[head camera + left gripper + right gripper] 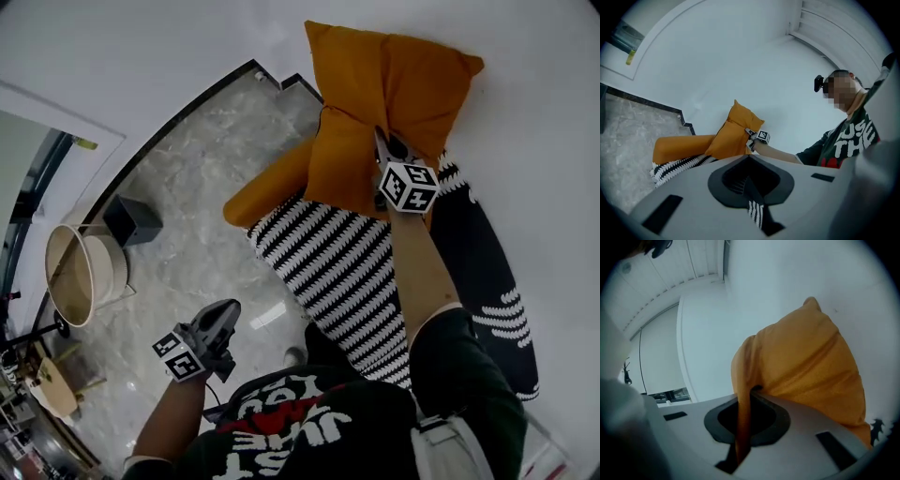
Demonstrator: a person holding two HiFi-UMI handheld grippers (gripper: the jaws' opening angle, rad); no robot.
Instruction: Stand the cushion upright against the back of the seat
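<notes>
The orange cushion (394, 84) (806, 366) hangs upright in front of the white wall, above the far end of the seat. My right gripper (384, 141) (750, 392) is shut on a fold of its lower edge, and the cloth runs down between the jaws. The seat is an orange armchair (267, 183) draped with a black-and-white striped throw (347, 272). The left gripper view takes in the cushion (736, 133), the right gripper (749, 136) and the throw (679, 166). My left gripper (228, 311) hangs low over the floor, left of the seat, jaws together and holding nothing.
A round beige basket (80, 272) and a small black box (131, 218) stand on the marble floor (206, 187) to the left. A black skirting line (178, 117) marks the foot of the wall. Small wooden furniture (52, 384) sits at the far left.
</notes>
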